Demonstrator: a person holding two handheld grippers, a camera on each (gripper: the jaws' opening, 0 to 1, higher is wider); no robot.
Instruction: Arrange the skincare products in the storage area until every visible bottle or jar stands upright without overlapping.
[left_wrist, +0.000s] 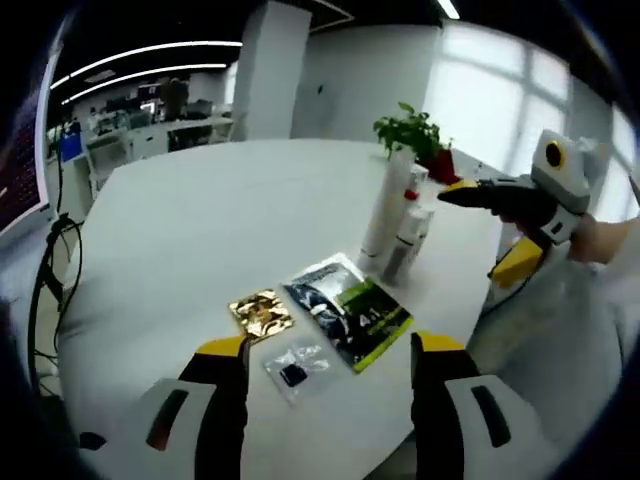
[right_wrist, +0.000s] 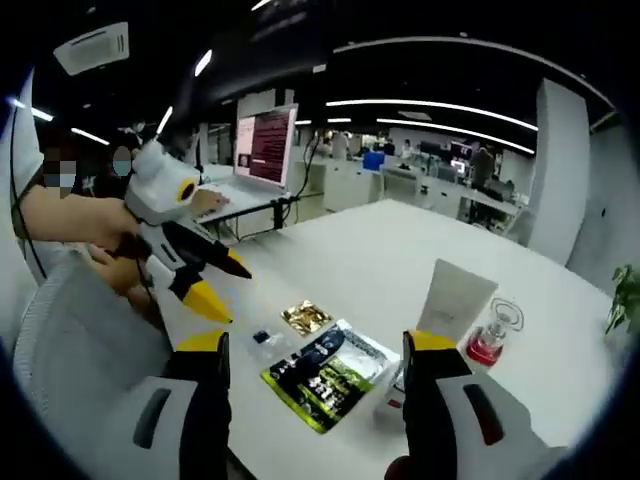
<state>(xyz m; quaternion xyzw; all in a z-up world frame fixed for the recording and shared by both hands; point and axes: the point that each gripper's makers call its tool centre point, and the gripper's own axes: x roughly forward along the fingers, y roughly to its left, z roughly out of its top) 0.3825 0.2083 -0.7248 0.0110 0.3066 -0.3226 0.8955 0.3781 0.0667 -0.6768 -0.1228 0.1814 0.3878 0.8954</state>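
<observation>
Both grippers are held above the white worktop (left_wrist: 200, 230), neither touching any product.

Left gripper (left_wrist: 330, 350): jaws spread wide, nothing between them, rising from the lower edge of the left gripper view. Right gripper (right_wrist: 315, 345): jaws likewise apart and empty, at the bottom of the right gripper view; it also enters the left gripper view from the right edge, yellow tips parted, near the tube tops.

Products:
- White tube (left_wrist: 385, 215) stands upright at centre right of the left gripper view, with a smaller white bottle (left_wrist: 410, 245) touching or just beside it. A potted plant (left_wrist: 415, 135) sits behind them.
- Red-based glass bottle (right_wrist: 492, 335) stands right of the tube in the right gripper view, near it; whether they touch, cannot tell.
- Flat items in front of the uprights: dark and green sachet (left_wrist: 350, 310), gold sachet (left_wrist: 260, 315), small clear packet (left_wrist: 295, 365). They lie close together; the gold sachet appears just apart from the dark one.

Judgement: bottles and tube already look upright, so the step in hand seems to be checking spacing. To do it well, approach the tube low on its body with the right jaws, close gently, and shift it slightly clear of the small bottle without tipping either. Keep the left gripper back so that it does not sweep the sachets.
</observation>
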